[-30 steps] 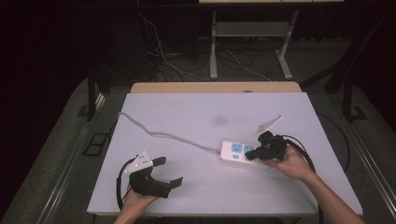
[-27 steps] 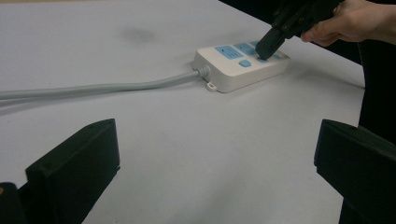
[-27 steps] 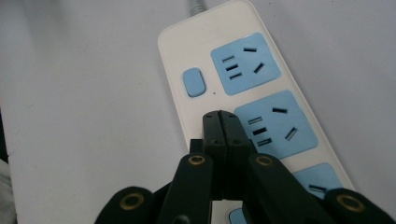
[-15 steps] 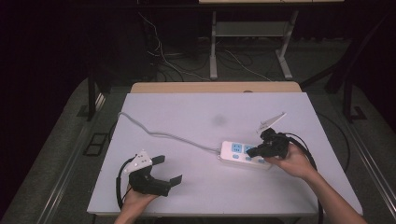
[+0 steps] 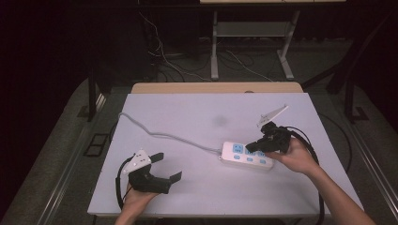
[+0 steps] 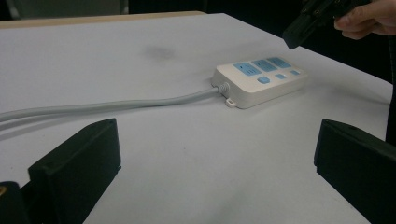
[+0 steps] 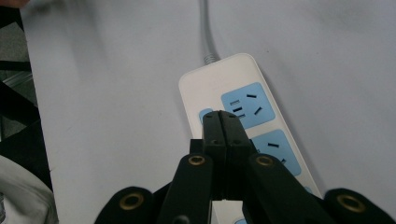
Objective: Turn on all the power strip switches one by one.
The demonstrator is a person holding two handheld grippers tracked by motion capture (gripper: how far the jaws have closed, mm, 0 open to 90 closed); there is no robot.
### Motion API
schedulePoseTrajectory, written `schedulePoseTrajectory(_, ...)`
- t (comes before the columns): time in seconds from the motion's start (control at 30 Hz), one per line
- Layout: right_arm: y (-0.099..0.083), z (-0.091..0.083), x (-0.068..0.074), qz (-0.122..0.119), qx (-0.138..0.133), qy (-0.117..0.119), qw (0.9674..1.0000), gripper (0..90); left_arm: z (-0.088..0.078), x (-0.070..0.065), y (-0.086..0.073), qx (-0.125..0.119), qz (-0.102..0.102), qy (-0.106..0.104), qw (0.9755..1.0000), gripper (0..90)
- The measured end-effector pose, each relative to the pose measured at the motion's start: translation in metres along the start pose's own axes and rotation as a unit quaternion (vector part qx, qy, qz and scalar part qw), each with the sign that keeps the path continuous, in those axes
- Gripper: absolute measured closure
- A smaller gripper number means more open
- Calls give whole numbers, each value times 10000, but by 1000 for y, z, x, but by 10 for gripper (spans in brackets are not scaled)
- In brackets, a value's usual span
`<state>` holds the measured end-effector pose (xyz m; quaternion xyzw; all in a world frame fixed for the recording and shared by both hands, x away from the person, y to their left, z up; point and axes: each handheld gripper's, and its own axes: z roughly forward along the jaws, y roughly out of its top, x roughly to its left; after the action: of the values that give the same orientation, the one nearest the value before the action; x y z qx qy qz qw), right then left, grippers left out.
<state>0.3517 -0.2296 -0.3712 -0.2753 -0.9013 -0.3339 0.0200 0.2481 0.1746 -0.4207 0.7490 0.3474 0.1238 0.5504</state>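
The power strip (image 5: pixel 247 155) lay flat on the white table (image 5: pixel 197 117), right of centre and toward the near half, sockets facing up. Nearest you, your left gripper (image 5: pixel 162 168) rested by the near left edge with its jaws spread wide and nothing between them; the left gripper view looked across bare table to the strip, well apart from it.

Farther in, your right gripper (image 7: pixel 226 122) hung over the strip with its jaws pressed together, empty, the tips just above a small blue switch button (image 7: pixel 203 115) beside the end socket (image 7: pixel 247 111). From that I judged the step to be pressing a switch. To do it well, you needed to come straight down on the button with the closed tips, not slide in from the side, since the strip was light and unpinned and would likely skid. Whether the tips were touching the button, I could not tell.

The strip's long axis ran left to right, tilted slightly so the right end sat nearer you. Its cord end pointed left, and the grey cable (image 5: pixel 159 133) ran from there away to the far left edge of the table.
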Motion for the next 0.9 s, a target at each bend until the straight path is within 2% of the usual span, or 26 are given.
schedulePoseTrajectory(0.33, 14, 4, 5, -119, 23, 44, 9999, 900, 2, -1, 0, 31, 14, -29, 10000, 0)
schedulePoseTrajectory(0.53, 18, 13, 6, -190, 81, 86, 9998, 900, 1, 0, 0, 34, 12, -32, 10000, 0)
schedulePoseTrajectory(0.9, 20, 29, 6, -153, 196, 174, 9995, 900, 1, 0, 0, 29, -12, -39, 10000, 0)
